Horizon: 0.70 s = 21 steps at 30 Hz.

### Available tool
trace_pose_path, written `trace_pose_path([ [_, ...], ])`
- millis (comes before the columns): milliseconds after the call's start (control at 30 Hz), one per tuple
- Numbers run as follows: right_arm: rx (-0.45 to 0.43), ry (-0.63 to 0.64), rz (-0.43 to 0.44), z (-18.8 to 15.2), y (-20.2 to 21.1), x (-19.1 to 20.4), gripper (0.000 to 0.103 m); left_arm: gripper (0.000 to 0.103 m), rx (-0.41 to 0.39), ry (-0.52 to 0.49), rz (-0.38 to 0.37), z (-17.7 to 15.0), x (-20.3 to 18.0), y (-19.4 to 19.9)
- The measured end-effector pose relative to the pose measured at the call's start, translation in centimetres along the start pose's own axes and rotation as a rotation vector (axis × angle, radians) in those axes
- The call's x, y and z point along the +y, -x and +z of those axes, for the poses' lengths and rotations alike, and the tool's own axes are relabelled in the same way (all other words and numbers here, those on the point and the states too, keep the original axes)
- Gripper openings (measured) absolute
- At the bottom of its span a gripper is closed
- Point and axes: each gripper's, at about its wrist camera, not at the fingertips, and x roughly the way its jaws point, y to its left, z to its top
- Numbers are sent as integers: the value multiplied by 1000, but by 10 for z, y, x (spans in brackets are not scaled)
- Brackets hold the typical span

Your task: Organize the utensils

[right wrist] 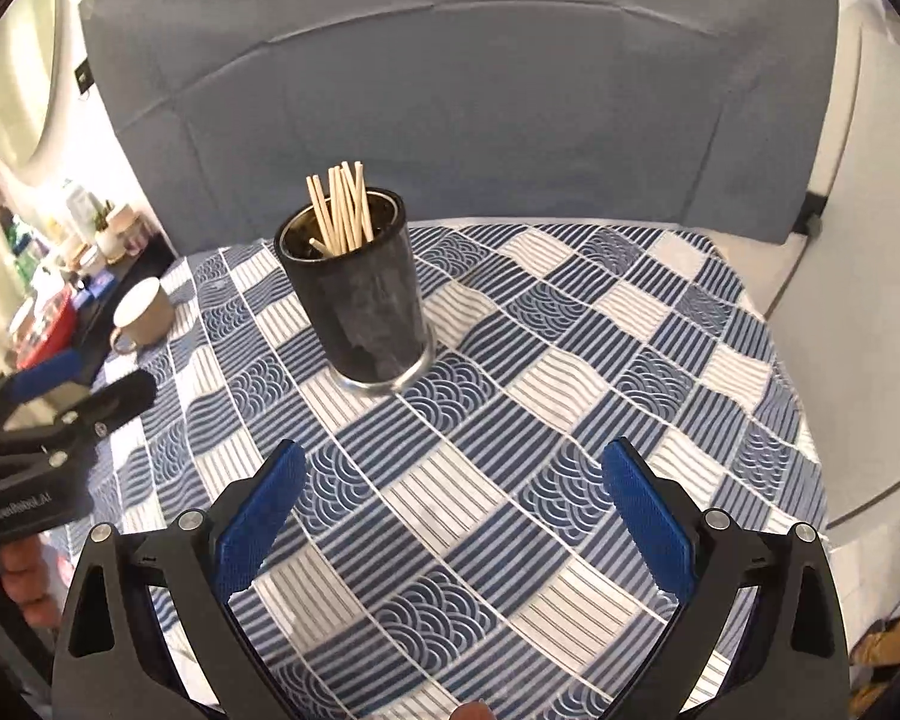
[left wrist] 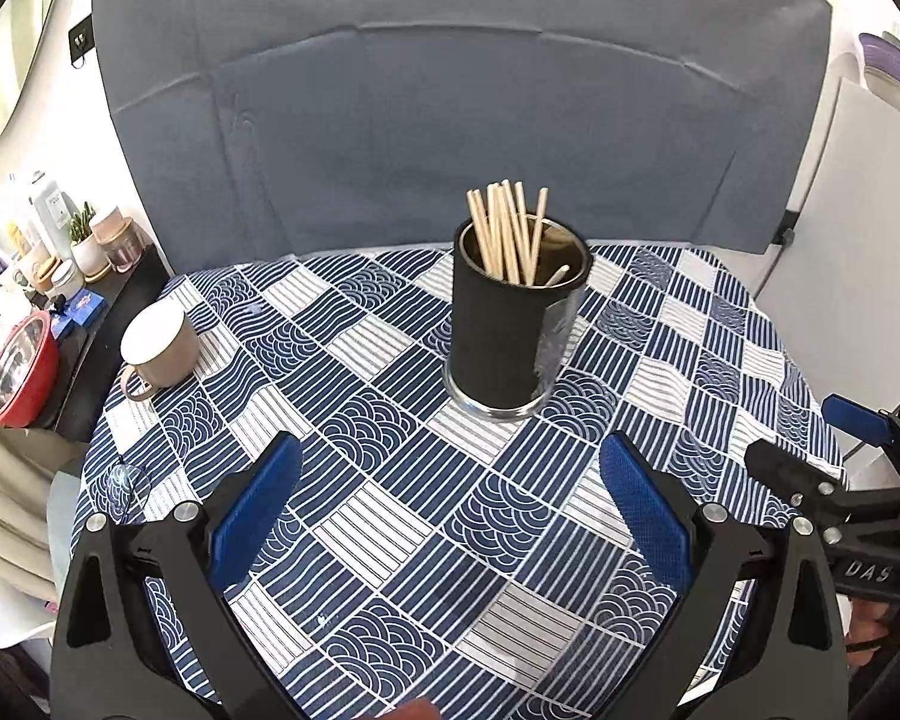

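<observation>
holder: black cup (left wrist: 513, 324) upright mid-table, chopsticks (left wrist: 507, 234) inside
mug (left wrist: 156, 351): far left, apart
left gripper (left wrist: 450, 516): jaws wide, empty
right gripper (right wrist: 453, 519): jaws wide, empty

A grey-blue backdrop (left wrist: 450, 120) fills the top of my frame, white wall (left wrist: 840, 192) at right. At left, a dark shelf (left wrist: 120, 294) carries pots and jars in daylight.

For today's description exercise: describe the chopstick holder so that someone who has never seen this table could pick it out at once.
Start at the round table under the blue-and-white patterned cloth. Near its far side, in front of the grey backdrop, stands the chopstick holder, an upright dark cylinder. Unlike the beige mug at the left edge, it has no handle and holds a bunch of pale wooden chopsticks.
</observation>
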Motion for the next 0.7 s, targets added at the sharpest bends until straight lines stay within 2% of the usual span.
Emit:
trace_pose_path([
  [100, -11, -6, 16, -3, 12, -1, 95, 97, -25, -10, -1, 1, -6, 14],
  [233, -45, -8, -7, -3, 24, -3, 95, 97, -47, -11, 8, -4, -13, 27],
  [700, -35, -21, 10, -10, 27, -3, 95, 97, -11, -7, -3, -16, -16, 33],
])
